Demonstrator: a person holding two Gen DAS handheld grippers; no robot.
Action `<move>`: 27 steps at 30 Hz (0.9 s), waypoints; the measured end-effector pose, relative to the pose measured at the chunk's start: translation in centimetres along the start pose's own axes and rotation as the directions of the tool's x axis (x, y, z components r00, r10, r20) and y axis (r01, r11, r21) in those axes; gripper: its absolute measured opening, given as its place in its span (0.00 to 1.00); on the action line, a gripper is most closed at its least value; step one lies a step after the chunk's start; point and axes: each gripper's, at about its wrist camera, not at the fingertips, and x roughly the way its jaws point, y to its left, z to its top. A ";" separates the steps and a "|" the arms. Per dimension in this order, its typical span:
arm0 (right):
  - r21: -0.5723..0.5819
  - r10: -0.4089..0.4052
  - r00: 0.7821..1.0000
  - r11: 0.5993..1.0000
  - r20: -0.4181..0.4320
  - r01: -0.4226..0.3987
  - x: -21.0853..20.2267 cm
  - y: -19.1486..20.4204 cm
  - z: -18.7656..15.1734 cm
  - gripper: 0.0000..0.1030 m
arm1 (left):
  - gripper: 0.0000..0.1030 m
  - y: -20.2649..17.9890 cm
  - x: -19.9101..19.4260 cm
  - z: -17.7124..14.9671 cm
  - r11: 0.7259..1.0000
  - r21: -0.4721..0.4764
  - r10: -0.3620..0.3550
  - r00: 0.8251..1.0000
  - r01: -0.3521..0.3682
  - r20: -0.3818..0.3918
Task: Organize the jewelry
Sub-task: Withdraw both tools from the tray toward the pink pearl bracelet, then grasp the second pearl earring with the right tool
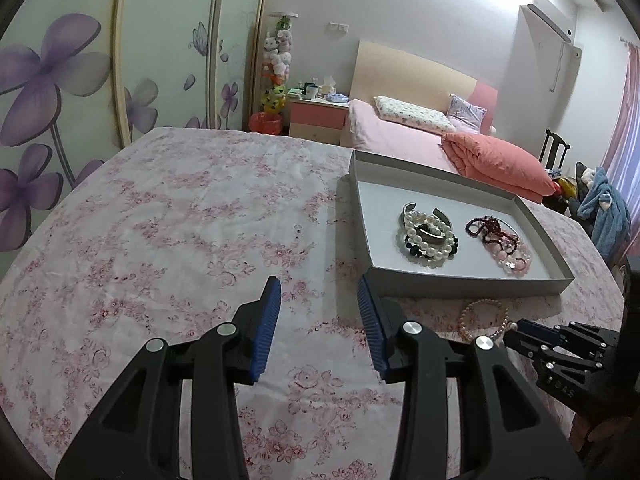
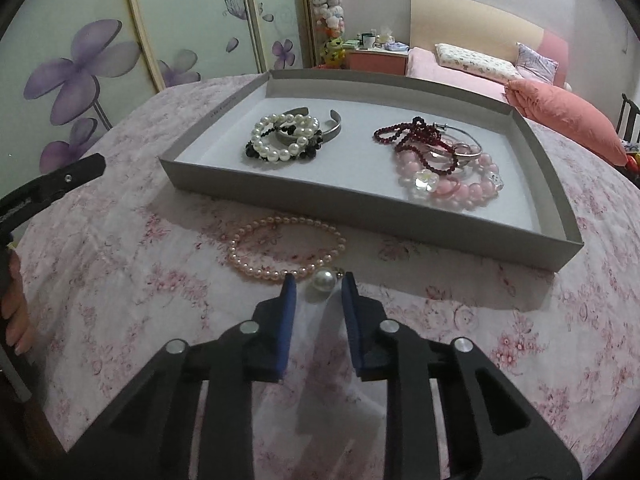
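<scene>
Pearl bracelet (image 2: pixel 286 249) bead between right gripper (image 2: pixel 319 280) half-open jaws, left gripper (image 1: pixel 319 286) wide, empty

Left gripper (image 1: pixel 319 294) fingers spread over floral tablecloth (image 1: pixel 168 216), grey tray (image 1: pixel 460 280) of bracelets beside

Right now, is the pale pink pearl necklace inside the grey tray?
No, the pearl necklace lies on the tablecloth outside the grey tray.

On the right gripper (image 1: pixel 516 330), seen at the right edge of your left wrist view, you can make out embossed letters that look like "FOAS". Small print runs along the left wall of the tray (image 2: pixel 224 110), too tiny to read.
</scene>
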 end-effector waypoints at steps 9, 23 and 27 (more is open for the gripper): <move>0.003 -0.029 1.000 1.000 0.003 0.029 0.1 -0.8 0.1 0.15 | 0.40 -1.8 0.3 -0.3 0.999 0.031 -0.043 0.999 0.044 -0.025; 0.166 -0.202 0.979 0.965 -0.008 0.201 -1.1 -7.4 -0.6 0.15 | 0.40 -11.2 3.5 -1.5 0.947 0.229 -0.186 0.966 0.225 -0.179; 0.156 -0.203 0.979 0.967 -0.006 0.202 -0.9 -7.2 -0.7 0.15 | 0.40 -13.1 5.3 -2.0 0.935 0.279 -0.158 0.961 0.220 -0.227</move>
